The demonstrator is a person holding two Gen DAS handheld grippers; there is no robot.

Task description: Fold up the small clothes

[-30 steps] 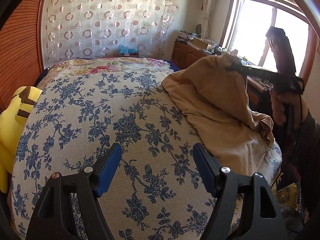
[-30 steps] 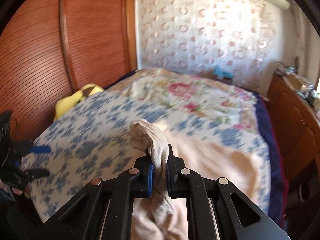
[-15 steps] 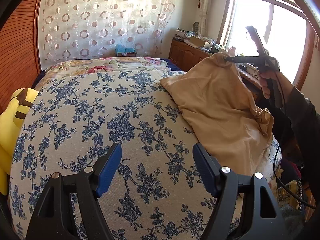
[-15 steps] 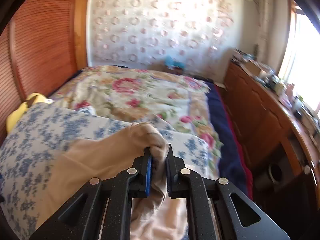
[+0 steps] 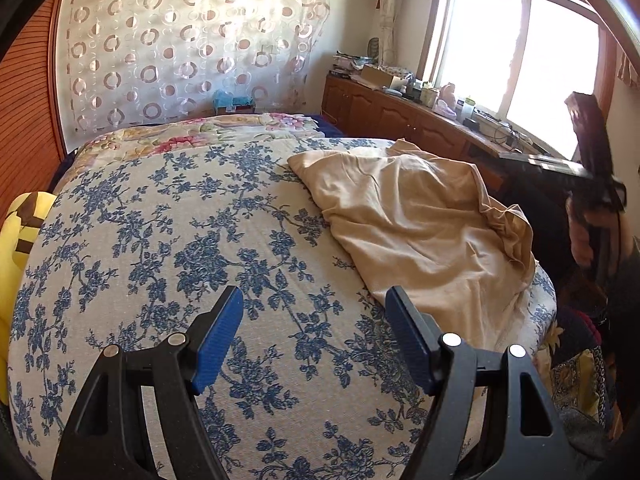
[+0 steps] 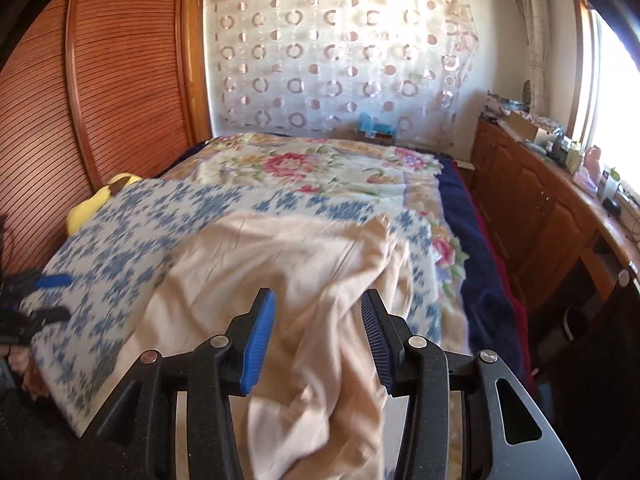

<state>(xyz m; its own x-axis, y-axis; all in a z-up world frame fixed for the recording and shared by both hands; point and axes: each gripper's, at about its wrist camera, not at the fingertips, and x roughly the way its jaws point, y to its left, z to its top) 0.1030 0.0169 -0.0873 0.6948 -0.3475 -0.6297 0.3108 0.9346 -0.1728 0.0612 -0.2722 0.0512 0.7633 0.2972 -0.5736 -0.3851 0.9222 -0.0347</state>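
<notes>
1. Left wrist view: the left gripper [image 5: 314, 336] hovers low in the frame over the blue-flowered bedspread [image 5: 168, 240], jaws spread wide with nothing between them.
2. The beige garment [image 5: 416, 232] lies rumpled on the bedspread, right of centre.
3. At the right edge a hand [image 5: 582, 232] holds the right gripper [image 5: 560, 166], blurred.
4. Right wrist view: the right gripper [image 6: 318, 336] has jaws opening; the beige garment [image 6: 304, 280] runs between them, its cloth blurred, pads clear of it.
</notes>
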